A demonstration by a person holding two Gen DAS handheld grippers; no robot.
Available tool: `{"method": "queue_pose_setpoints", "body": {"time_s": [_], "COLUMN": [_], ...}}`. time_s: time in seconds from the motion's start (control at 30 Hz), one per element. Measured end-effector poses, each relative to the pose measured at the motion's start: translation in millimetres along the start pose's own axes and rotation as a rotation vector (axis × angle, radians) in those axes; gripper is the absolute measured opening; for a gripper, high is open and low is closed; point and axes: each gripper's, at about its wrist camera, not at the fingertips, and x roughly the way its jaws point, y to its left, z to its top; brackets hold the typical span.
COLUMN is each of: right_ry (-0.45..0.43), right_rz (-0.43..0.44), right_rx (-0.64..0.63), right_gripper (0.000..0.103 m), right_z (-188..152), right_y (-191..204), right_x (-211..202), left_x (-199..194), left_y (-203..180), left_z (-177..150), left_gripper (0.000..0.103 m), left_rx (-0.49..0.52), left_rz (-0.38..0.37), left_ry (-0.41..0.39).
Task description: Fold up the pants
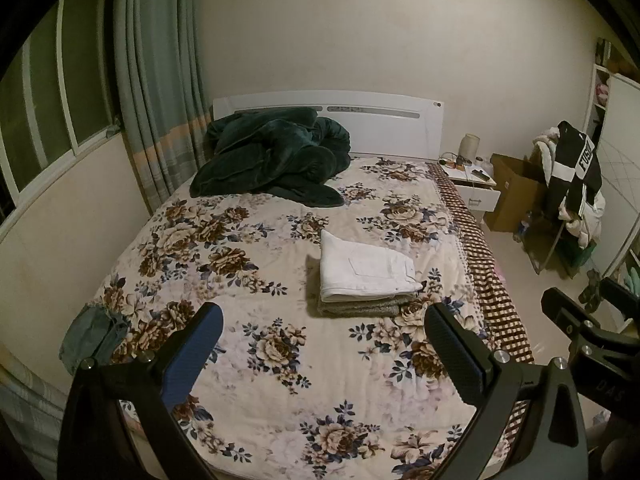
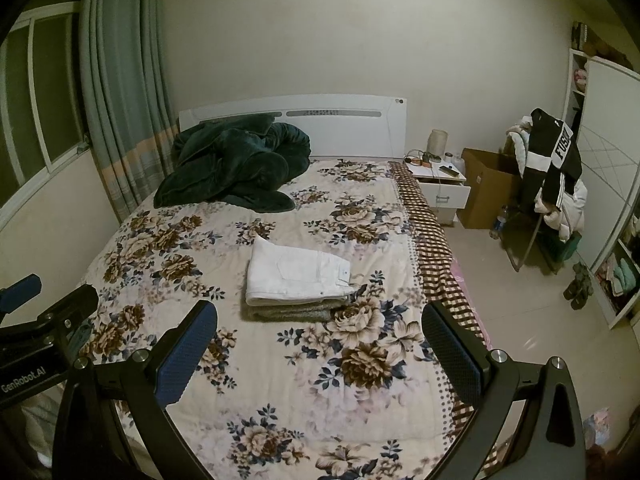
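Folded white pants (image 1: 366, 270) (image 2: 298, 278) lie on top of a folded grey garment (image 1: 352, 306) (image 2: 288, 310) in the middle of the floral bed cover (image 1: 280, 360) (image 2: 320, 380). A crumpled blue-grey garment (image 1: 94, 332) lies at the bed's left edge. My left gripper (image 1: 322, 344) is open and empty, held above the near part of the bed, short of the stack. My right gripper (image 2: 320, 344) is open and empty, also short of the stack. Each gripper shows at the edge of the other's view.
A dark green blanket (image 1: 272, 156) (image 2: 232, 164) is heaped by the white headboard (image 1: 380, 120). A nightstand (image 1: 472, 184) (image 2: 440, 188), cardboard box (image 1: 516, 192) and a clothes-laden chair (image 1: 576, 196) (image 2: 552, 184) stand to the right. Curtains (image 1: 160, 80) and a window are left.
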Motion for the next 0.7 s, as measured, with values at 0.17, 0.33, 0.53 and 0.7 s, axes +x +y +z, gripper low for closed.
{"method": "queue_pose_setpoints", "body": {"time_s": [0.17, 0.33, 0.53, 0.7], "right_ry": [0.000, -0.001, -0.001, -0.003], "right_rz": [0.001, 0.002, 0.002, 0.004], "right_rx": [-0.003, -0.005, -0.006, -0.006], "right_gripper": [0.103, 0.103, 0.103, 0.103], "right_z": [0.0, 0.0, -0.2, -0.5], "right_y": [-1.3, -2.4, -1.8, -3.0], "right_x": [1.1, 1.4, 1.6, 2.2], "left_x": [0.0, -0.2, 0.1, 1.9], "left_y": [-1.1, -1.0, -1.6, -2.6], "left_z": [0.5, 0.4, 1.1, 6.3], "left_gripper": [0.103, 0.103, 0.103, 0.103], "left_rx": [-0.003, -0.002, -0.002, 0.000], "left_rz": [-0.002, -0.004, -0.003, -0.006], "left_ry": [-0.002, -0.004, -0.005, -0.012]}}
